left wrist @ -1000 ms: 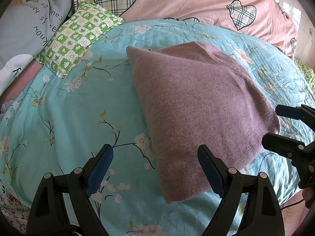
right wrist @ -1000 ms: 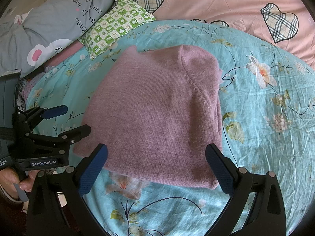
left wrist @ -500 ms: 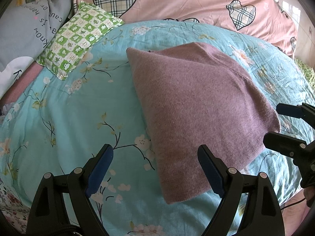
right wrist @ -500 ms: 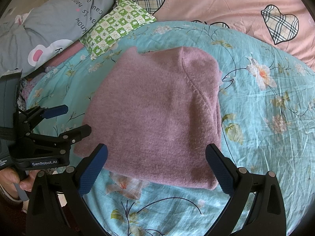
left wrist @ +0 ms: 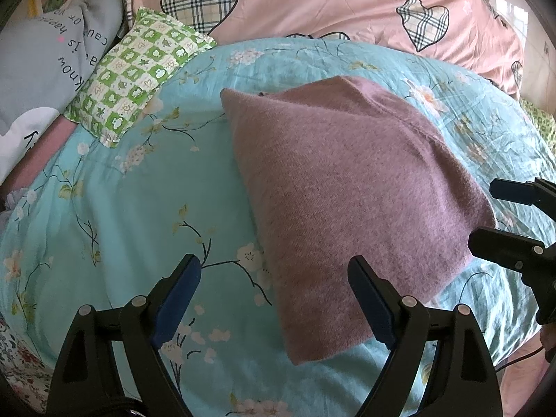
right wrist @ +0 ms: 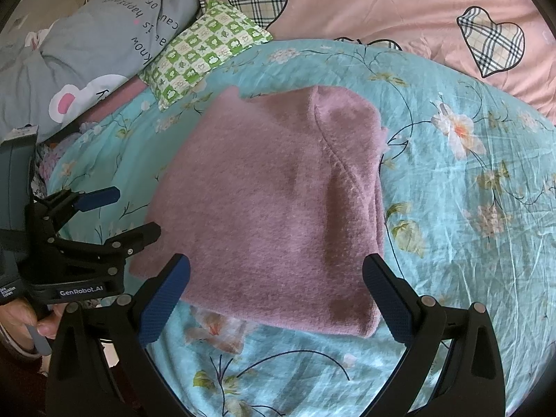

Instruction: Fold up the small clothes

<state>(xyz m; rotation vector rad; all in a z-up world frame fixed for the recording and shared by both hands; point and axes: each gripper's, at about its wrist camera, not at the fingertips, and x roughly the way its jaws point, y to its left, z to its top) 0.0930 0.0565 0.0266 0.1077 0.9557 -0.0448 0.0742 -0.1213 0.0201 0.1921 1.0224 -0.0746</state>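
A mauve knitted garment lies folded into a thick rectangle on the turquoise floral bedspread. My left gripper hangs open above the fold's near left corner, nothing between its blue pads. My right gripper stands open over the near edge of the garment, clear of the cloth. Each gripper shows in the other's view: the right gripper at the garment's right corner, the left gripper at its left corner, held by a hand.
A green checked small pillow lies at the far left. A grey printed pillow sits beyond it. A pink quilt with plaid hearts runs along the back.
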